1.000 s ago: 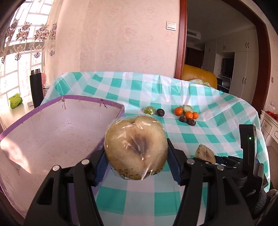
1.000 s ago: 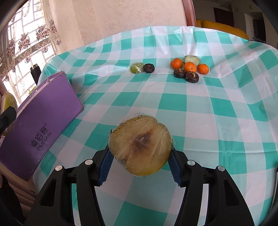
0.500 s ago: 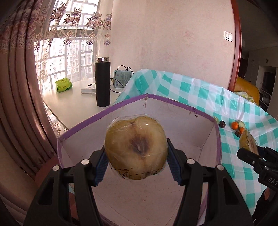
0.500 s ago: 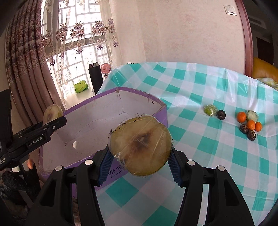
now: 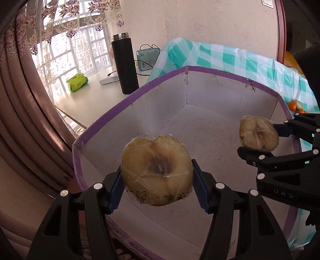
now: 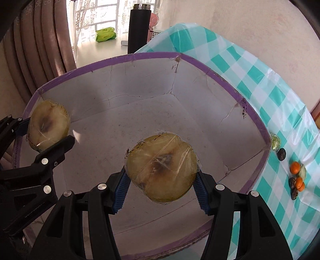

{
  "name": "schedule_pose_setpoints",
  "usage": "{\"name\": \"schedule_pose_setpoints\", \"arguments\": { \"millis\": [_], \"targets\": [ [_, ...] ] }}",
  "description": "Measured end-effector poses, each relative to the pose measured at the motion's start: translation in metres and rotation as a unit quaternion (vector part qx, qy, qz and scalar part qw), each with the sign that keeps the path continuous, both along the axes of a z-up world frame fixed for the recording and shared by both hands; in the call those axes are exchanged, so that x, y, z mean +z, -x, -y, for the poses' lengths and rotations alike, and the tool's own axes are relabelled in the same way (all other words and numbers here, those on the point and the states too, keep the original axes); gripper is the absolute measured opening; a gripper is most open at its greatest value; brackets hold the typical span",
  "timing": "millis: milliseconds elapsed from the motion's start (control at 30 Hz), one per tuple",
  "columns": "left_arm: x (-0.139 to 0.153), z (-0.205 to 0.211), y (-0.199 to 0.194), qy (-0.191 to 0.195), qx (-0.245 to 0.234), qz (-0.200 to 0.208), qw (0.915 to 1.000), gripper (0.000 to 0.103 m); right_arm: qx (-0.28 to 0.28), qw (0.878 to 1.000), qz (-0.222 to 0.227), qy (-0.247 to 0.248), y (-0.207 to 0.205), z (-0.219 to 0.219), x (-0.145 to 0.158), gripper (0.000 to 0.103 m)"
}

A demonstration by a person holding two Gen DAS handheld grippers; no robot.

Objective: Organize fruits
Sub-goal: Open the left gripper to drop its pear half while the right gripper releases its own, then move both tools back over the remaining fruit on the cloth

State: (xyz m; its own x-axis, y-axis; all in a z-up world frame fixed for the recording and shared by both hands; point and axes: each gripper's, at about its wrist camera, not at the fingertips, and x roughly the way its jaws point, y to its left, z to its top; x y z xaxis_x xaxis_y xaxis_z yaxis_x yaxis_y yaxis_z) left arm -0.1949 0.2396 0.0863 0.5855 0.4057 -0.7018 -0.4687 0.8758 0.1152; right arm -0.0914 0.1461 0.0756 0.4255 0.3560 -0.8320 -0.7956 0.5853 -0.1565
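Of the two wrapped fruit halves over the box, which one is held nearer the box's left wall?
The half in the left gripper, the wrapped fruit half by the purple box left rim; the right gripper's half hangs mid-box.

Pale pink wall point(image 5: 210, 26) far, bright window point(image 5: 80, 40) with floral lace curtain point(image 5: 60, 12) on the left (daylight pouring in), brown drapes point(image 5: 18, 112) near left, white side table point(image 5: 94, 94).
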Motion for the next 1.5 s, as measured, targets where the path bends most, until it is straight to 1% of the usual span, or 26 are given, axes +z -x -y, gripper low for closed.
{"name": "schedule_pose_setpoints", "arguments": {
  "millis": [67, 133, 167, 233, 267, 333, 400, 433, 467, 500, 533, 600, 633, 733, 800, 833, 867, 1000, 1100, 1167, 1200, 1267, 1333, 1400, 1433, 1500],
  "targets": [
    [-0.001, 0.001, -0.002, -0.003, -0.001, -0.013, 0.9999, 0.062, 0.000, 0.998, 0.036, 0.057, 0.001, -0.011, -0.009, 0.058],
    [-0.002, 0.004, -0.007, -0.013, -0.007, -0.030, 0.9994, 0.064, 0.015, 0.996, 0.025, 0.084, -0.001, -0.015, -0.017, 0.057],
    [-0.004, 0.006, -0.009, -0.021, -0.007, -0.039, 0.9990, 0.064, 0.020, 0.994, 0.028, 0.100, -0.002, -0.018, -0.021, 0.057],
    [-0.004, 0.007, -0.011, -0.040, -0.001, -0.049, 0.9980, 0.064, 0.026, 0.990, 0.058, 0.130, 0.003, -0.022, -0.025, 0.057],
    [-0.006, 0.006, -0.012, -0.038, -0.002, -0.053, 0.9979, 0.064, 0.029, 0.988, 0.062, 0.139, 0.004, -0.024, -0.027, 0.057],
    [-0.009, 0.003, -0.013, -0.030, -0.006, -0.063, 0.9976, 0.065, 0.031, 0.987, 0.059, 0.144, 0.002, -0.023, -0.029, 0.057],
    [-0.009, 0.003, -0.013, -0.028, -0.012, -0.061, 0.9977, 0.070, 0.033, 0.988, 0.057, 0.141, 0.002, -0.022, -0.029, 0.056],
    [-0.008, 0.003, -0.013, -0.024, -0.016, -0.058, 0.9979, 0.075, 0.033, 0.988, 0.058, 0.140, 0.001, -0.022, -0.029, 0.057],
    [-0.008, 0.004, -0.013, -0.024, -0.018, -0.057, 0.9979, 0.083, 0.033, 0.988, 0.058, 0.139, 0.001, -0.022, -0.029, 0.058],
    [-0.008, 0.006, -0.013, -0.027, -0.019, -0.057, 0.9978, 0.086, 0.032, 0.988, 0.059, 0.138, 0.001, -0.022, -0.029, 0.067],
    [-0.008, 0.006, -0.013, -0.032, -0.016, -0.057, 0.9977, 0.086, 0.031, 0.988, 0.068, 0.137, 0.002, -0.021, -0.028, 0.072],
    [-0.008, 0.006, -0.012, -0.032, -0.015, -0.054, 0.9979, 0.087, 0.030, 0.987, 0.081, 0.133, 0.004, -0.019, -0.027, 0.078],
    [-0.008, 0.006, -0.012, -0.031, -0.015, -0.052, 0.9981, 0.087, 0.029, 0.988, 0.082, 0.128, 0.005, -0.018, -0.026, 0.078],
    [-0.005, 0.007, -0.011, -0.036, -0.010, -0.045, 0.9983, 0.087, 0.025, 0.990, 0.094, 0.107, 0.006, -0.015, -0.022, 0.081],
    [0.000, 0.009, -0.008, -0.062, 0.010, -0.035, 0.9975, 0.094, 0.025, 0.990, 0.109, 0.085, 0.008, -0.012, -0.018, 0.081],
    [0.004, 0.010, -0.005, -0.072, 0.017, -0.022, 0.9970, 0.098, 0.026, 0.991, 0.115, 0.071, 0.009, -0.010, -0.015, 0.081],
    [0.011, 0.011, -0.002, -0.077, 0.021, -0.007, 0.9968, 0.098, 0.025, 0.991, 0.120, 0.053, 0.011, -0.007, -0.012, 0.081],
    [0.039, 0.019, 0.009, -0.101, 0.042, 0.060, 0.9922, 0.101, 0.025, 0.988, 0.152, -0.031, 0.018, 0.010, 0.010, 0.081],
    [0.057, 0.037, 0.015, -0.117, 0.037, 0.109, 0.9864, 0.101, 0.009, 0.978, 0.174, -0.111, 0.019, 0.039, 0.031, 0.081],
    [0.065, 0.054, 0.016, -0.129, 0.025, 0.134, 0.9822, 0.101, -0.002, 0.969, 0.176, -0.175, 0.015, 0.068, 0.044, 0.081],
    [0.069, 0.065, 0.016, -0.132, 0.016, 0.148, 0.9800, 0.101, -0.012, 0.961, 0.182, -0.206, 0.012, 0.086, 0.049, 0.081],
    [0.078, 0.091, 0.016, -0.131, -0.015, 0.180, 0.9748, 0.101, -0.048, 0.950, 0.186, -0.247, 0.000, 0.121, 0.054, 0.082],
    [0.084, 0.119, 0.014, -0.130, -0.056, 0.208, 0.9678, 0.101, -0.097, 0.942, 0.169, -0.272, -0.018, 0.159, 0.054, 0.082],
    [0.087, 0.153, 0.010, -0.130, -0.107, 0.231, 0.9582, 0.101, -0.156, 0.936, 0.155, -0.276, -0.039, 0.195, 0.047, 0.082],
    [0.086, 0.170, 0.007, -0.126, -0.135, 0.238, 0.9535, 0.101, -0.187, 0.934, 0.152, -0.265, -0.050, 0.210, 0.042, 0.082],
    [0.080, 0.202, -0.004, -0.114, -0.187, 0.234, 0.9472, 0.101, -0.248, 0.928, 0.139, -0.240, -0.069, 0.241, 0.026, 0.083]
  ]
}}
